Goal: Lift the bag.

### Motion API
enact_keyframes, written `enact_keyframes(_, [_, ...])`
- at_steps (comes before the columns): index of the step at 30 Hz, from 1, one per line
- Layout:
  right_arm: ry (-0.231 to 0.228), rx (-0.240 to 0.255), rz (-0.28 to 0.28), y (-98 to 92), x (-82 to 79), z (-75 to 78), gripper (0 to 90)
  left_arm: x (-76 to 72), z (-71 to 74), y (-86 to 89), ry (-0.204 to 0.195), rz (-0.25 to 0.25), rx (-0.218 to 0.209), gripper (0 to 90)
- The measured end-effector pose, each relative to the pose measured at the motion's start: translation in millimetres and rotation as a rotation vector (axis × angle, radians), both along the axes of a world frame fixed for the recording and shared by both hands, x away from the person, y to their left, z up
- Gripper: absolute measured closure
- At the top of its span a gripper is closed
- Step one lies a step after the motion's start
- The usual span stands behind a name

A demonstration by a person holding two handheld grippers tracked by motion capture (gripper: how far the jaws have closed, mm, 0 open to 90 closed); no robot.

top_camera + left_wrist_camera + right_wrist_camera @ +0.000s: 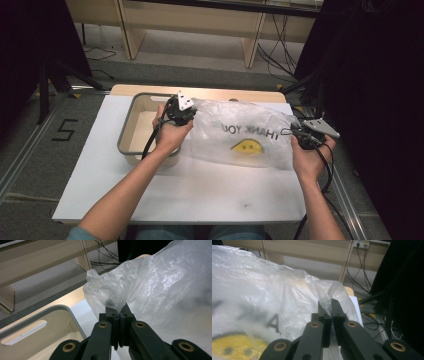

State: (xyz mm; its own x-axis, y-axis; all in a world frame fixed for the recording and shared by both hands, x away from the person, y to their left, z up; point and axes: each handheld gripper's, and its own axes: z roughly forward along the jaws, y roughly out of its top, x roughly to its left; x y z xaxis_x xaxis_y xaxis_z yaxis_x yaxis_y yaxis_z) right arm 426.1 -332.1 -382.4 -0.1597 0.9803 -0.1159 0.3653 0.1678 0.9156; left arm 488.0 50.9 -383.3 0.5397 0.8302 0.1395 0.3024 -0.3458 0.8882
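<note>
Both tongs are black: the left tongs (181, 111) and right tongs (303, 133) carry grey three-cornered plates, brass-coloured pivot screws and trailing black cables; teal sleeve.

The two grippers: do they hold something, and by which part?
Both hold the translucent white plastic bag. The left gripper pinches its bunched left end, the right gripper its right end.

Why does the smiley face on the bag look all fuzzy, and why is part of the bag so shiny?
Right gripper view: the yellow smiley sits too close to the camera, out of focus. Left gripper view: light glares white on the crinkled plastic bag. High view: the smiley looks sharper; the room's right side is dark.
</note>
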Motion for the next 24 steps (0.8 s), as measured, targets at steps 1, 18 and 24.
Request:
enact_keyframes(1, [0.003, 0.0, 0.003, 0.1, 0.5, -0.2, 89.7, 0.4, -0.5, 0.1, 0.002, 0.001, 0.0, 88.8])
enact_keyframes(18, [0.046, 0.01, 0.015, -0.4, 8.0, -5.7, 89.2, 6.2, -4.1, 1.3, 0.015, 0.016, -0.009, 86.9])
enact_keyframes(24, [0.048, 0.016, 0.014, -1.3, 8.5, -5.3, 88.7, 5.2, -2.6, 1.3, 0.021, 0.038, -0.05, 68.8])
